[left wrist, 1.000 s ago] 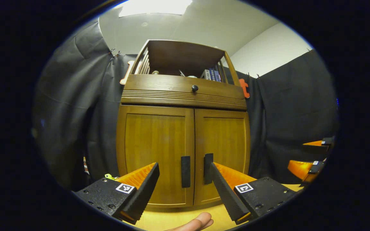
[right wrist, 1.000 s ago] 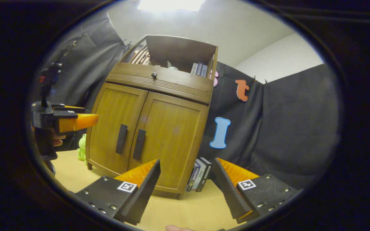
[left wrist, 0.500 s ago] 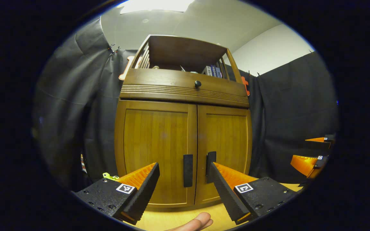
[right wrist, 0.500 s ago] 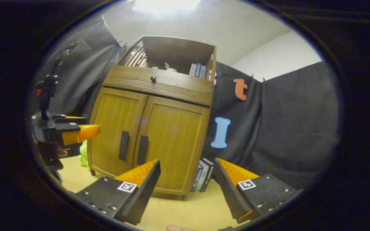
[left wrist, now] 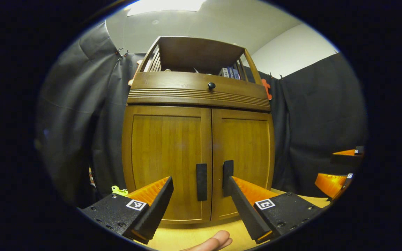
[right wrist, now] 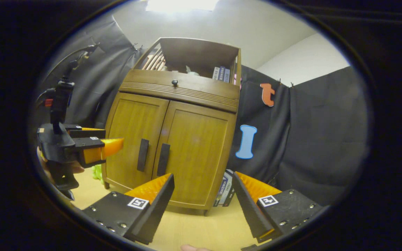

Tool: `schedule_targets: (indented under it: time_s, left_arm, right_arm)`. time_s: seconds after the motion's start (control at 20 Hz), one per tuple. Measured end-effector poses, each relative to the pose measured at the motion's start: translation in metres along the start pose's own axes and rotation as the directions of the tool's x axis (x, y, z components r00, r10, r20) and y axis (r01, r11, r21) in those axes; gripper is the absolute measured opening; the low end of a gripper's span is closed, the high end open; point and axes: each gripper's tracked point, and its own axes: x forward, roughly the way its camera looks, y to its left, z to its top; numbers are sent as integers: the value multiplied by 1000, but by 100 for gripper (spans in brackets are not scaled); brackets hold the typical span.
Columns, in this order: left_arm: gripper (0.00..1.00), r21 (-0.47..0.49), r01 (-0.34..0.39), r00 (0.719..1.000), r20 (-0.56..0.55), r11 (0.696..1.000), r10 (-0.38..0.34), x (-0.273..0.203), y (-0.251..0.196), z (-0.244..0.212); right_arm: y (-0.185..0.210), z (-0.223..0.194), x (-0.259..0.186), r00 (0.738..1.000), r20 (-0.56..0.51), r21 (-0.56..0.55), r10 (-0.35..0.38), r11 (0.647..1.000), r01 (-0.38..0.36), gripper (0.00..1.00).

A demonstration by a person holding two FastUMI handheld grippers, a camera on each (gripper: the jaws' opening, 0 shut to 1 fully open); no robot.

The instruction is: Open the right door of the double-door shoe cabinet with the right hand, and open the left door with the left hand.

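A brown wooden shoe cabinet (left wrist: 201, 101) (right wrist: 176, 94) stands in front of me with both doors closed. In the left gripper view the left door's dark handle (left wrist: 201, 182) and the right door's handle (left wrist: 227, 173) sit side by side at the centre seam. My left gripper (left wrist: 200, 198) is open, straight in front of those handles and a short way off. The right gripper view has the left door (right wrist: 133, 139), the right door (right wrist: 195, 153) and its handle (right wrist: 163, 159). My right gripper (right wrist: 202, 195) is open, level with the right door's lower part and apart from it.
A drawer with a round knob (left wrist: 211, 85) tops the doors, under an open shelf holding books (left wrist: 229, 72). Books (right wrist: 224, 188) lean at the cabinet's right foot, a green toy (right wrist: 98, 171) at its left. The other gripper (right wrist: 82, 150) and a hand holding it are at the left. Black cloth surrounds the yellow floor (right wrist: 194, 230).
Both grippers have drifted a little closer to the cabinet, which looms slightly larger. The right gripper view has shifted so the cabinet sits more to the right. Doors stay closed.
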Motion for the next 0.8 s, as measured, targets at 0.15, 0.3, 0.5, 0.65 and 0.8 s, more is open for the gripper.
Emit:
schedule_targets:
  time_s: [0.15,0.3,0.5,0.65,0.8]
  left_arm:
    - [97,-7,-1,1000,-19,1000,1,-1,0,0]
    - [97,-21,-6,1000,7,1000,6,-6,10,10]
    - [97,-23,2,1000,27,1000,-2,-9,26,23]
    - [96,-19,-3,999,54,1000,4,-12,48,34]
    - [96,-57,-40,998,48,998,42,-12,78,37]
  right_arm:
    - [-7,2,3,1000,0,59,0,998,0,98]
    - [-4,15,4,1000,5,61,9,998,-9,99]
    - [0,25,4,1000,-6,46,-24,999,25,99]
    - [2,29,10,999,-4,52,-35,998,35,99]
    - [9,24,29,1000,11,91,-19,996,18,94]
